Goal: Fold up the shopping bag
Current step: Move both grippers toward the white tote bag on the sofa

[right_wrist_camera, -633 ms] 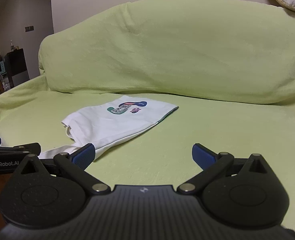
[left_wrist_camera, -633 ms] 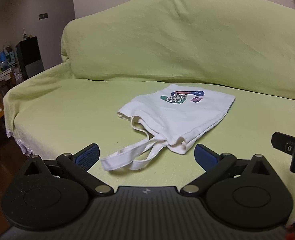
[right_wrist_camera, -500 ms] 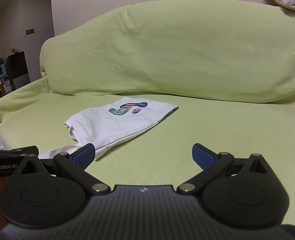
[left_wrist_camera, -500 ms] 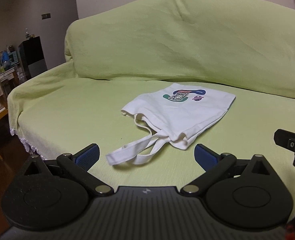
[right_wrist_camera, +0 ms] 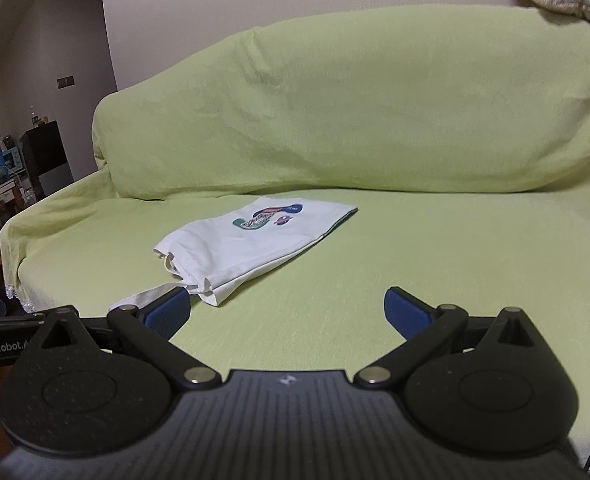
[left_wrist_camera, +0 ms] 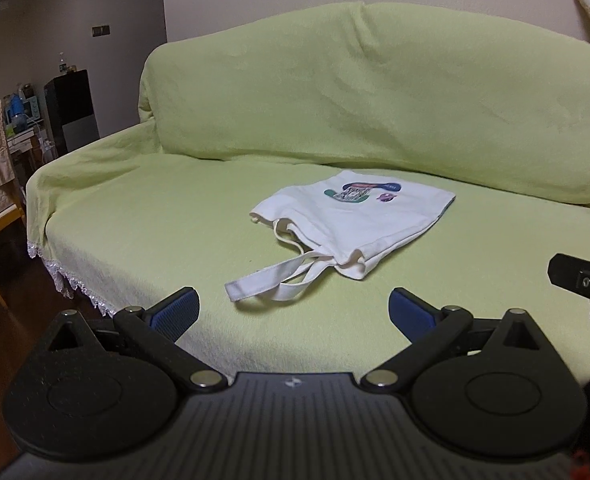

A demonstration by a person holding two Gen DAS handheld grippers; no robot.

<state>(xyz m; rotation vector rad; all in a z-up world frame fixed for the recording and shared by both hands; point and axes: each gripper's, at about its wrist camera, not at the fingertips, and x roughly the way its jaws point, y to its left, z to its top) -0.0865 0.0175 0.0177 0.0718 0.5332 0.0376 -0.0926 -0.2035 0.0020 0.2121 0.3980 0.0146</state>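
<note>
The shopping bag [left_wrist_camera: 359,220] lies flat on the sofa [left_wrist_camera: 167,220] seat, in front of the backrest, its handles [left_wrist_camera: 271,280] trailing toward the seat's front edge. The left tongs [left_wrist_camera: 293,312] hover before the bag, facing the handles, and the right tongs [right_wrist_camera: 287,308] hover before the bag, to its right. A cabinet [left_wrist_camera: 73,110] stands beyond the sofa's left end.

A home living room: a sofa [left_wrist_camera: 335,120] under a green throw, cluttered side shelf [left_wrist_camera: 23,120].

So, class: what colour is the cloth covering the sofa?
Light yellow-green cover, clearest in the right wrist view.
</note>
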